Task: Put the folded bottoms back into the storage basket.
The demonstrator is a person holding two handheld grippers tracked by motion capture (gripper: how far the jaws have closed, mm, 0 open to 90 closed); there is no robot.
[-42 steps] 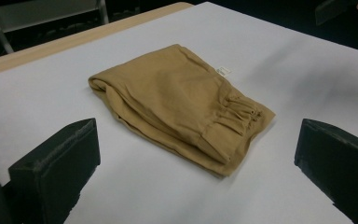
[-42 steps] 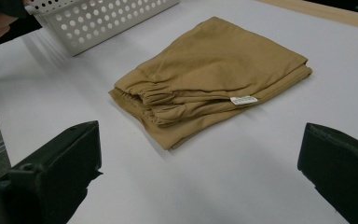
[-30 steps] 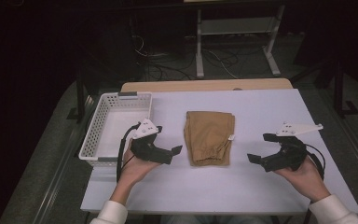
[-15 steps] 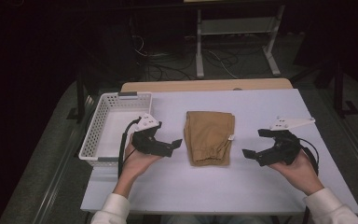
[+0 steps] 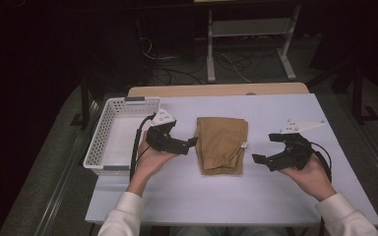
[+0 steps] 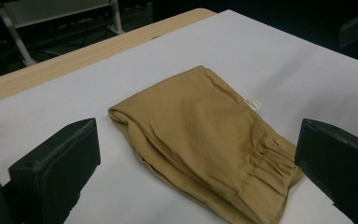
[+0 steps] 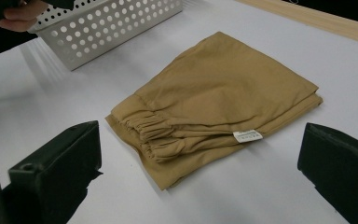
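I can read no text anywhere; the only label I see is a small white tag [image 7: 247, 136] on the folded tan garment [image 7: 214, 98], lower centre of the right gripper view, its print too small to decipher.

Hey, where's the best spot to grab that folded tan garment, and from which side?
Probably the two long side edges of the folded tan garment, one gripper each. The left gripper and right gripper flank it, both open. Slide the lower jaws under the stacked layers along those edges; the gathered waistband end nearest the person looks bulkiest, so pinch close to it.
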